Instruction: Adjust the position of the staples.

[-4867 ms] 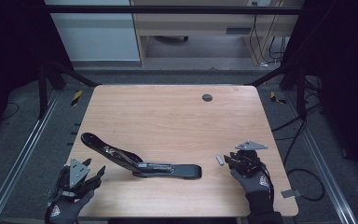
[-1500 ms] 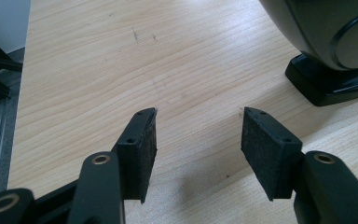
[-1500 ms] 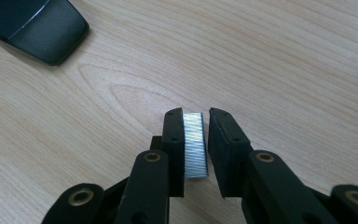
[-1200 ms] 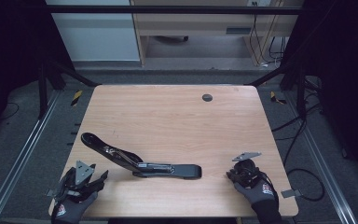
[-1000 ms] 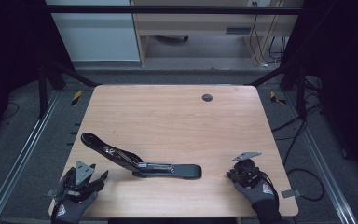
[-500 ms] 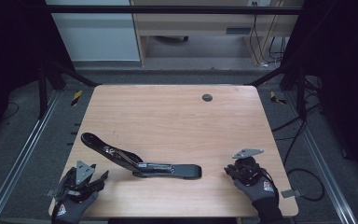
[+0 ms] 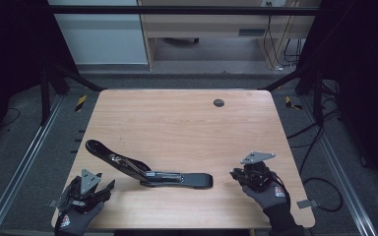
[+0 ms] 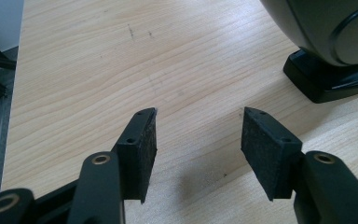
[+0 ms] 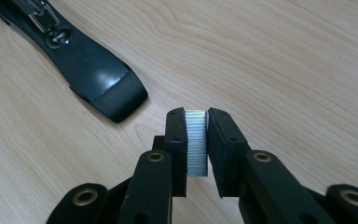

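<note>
Your right gripper clamped a staple strip; left gripper stood released. Opened stapler lay mid-tabletop. Best approach, judged: keep strip level, align with the magazine channel.

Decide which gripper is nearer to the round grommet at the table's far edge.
Right. The right gripper sits almost straight below the grommet at the near edge; the left gripper is off at the near left corner.
</note>
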